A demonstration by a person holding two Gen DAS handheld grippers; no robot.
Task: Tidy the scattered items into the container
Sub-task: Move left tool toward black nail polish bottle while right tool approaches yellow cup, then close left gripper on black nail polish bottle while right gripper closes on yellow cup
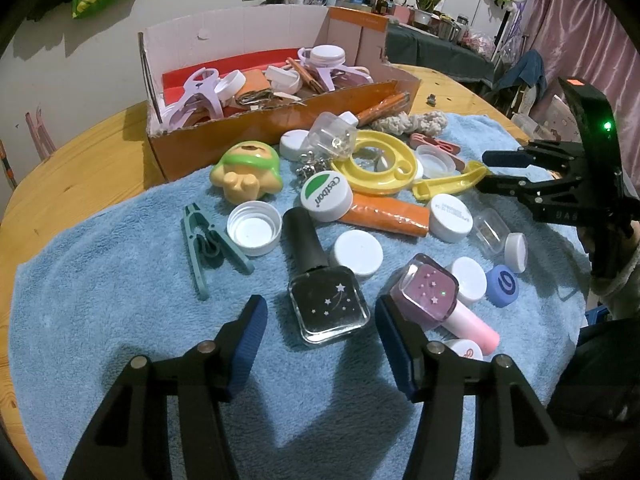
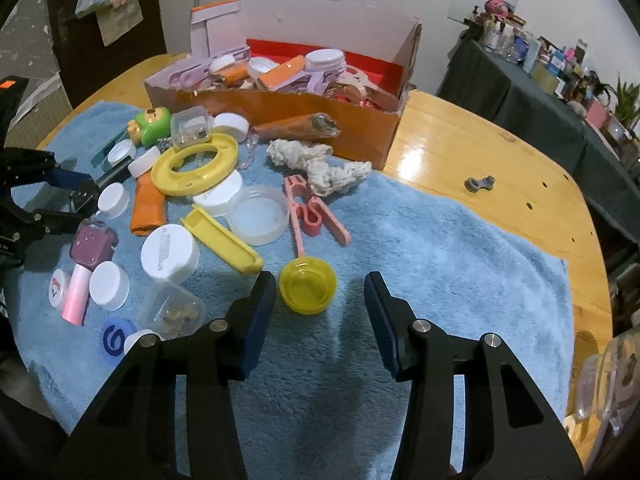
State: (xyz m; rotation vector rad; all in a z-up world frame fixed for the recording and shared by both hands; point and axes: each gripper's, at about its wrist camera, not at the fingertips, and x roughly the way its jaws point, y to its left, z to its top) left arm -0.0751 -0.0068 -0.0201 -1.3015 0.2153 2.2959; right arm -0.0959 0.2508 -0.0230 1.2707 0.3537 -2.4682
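Clutter of small household items covers a light blue fluffy towel point(image 1: 100, 280) that lies on a round wooden table point(image 1: 80, 160). At the far left of the heap a teal plastic clothes peg point(image 1: 208, 246) lies flat, and just beside it stands an open white screw cap point(image 1: 254, 229) with its hollow side up. Behind these two a yellow toy figure with a green hat point(image 1: 247, 171) rests near the front wall of the orange cardboard box point(image 1: 248, 128), which already holds lilac pegs, white lids and orange pieces.

The left gripper point(image 1: 320, 326) hangs low over the towel with its jaws spread wide and nothing between them. A square glass nail polish bottle with black cap and small white stars point(image 1: 320, 280) lies in the gap in front of the blue pads point(image 1: 250, 332), not touching them. To the right of it a lilac nail polish bottle with a pale pink cap point(image 1: 436, 296) lies tilted, close to the right pad.

Further right come a big yellow plastic ring point(image 2: 196, 164), a long orange paper roll point(image 1: 386, 214) and a wide translucent lid point(image 2: 260, 214). A pink plastic clothes peg point(image 2: 308, 212) lies beside this lid, and a knotted piece of white rope point(image 2: 320, 164) lies behind the peg.

The right gripper point(image 2: 320, 312) is also released, its jaws wide apart and empty. A small yellow bottle cap point(image 2: 307, 286), hollow side up, sits on the towel just beside the left finger. On the bare wood to the far right lies a small grey metal part point(image 2: 479, 182).
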